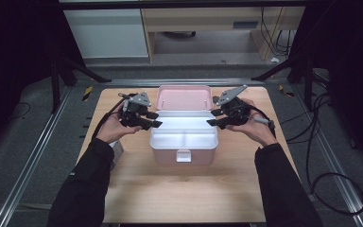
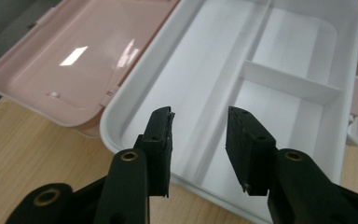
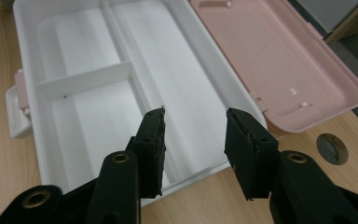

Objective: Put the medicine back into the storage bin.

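Sitting mid-bench (image 1: pixel 137 189), the pink box (image 1: pixel 184 156) lies open, lid (image 1: pixel 184 99) back, white tray (image 1: pixel 184 135) apparently empty. The left gripper (image 1: pixel 154 119) and right gripper (image 1: pixel 214 117) flank its ends, jaws parted, grasping nothing. An uneven pinch on those rims could tip the tray.

High view: above the near side, facing forward and down. Each claw view: close, along its own jaws, over opposite ends of the box (image 1: pixel 184 135); shared: white tray (image 2: pixel 279 60), pink lid (image 3: pixel 270 60).
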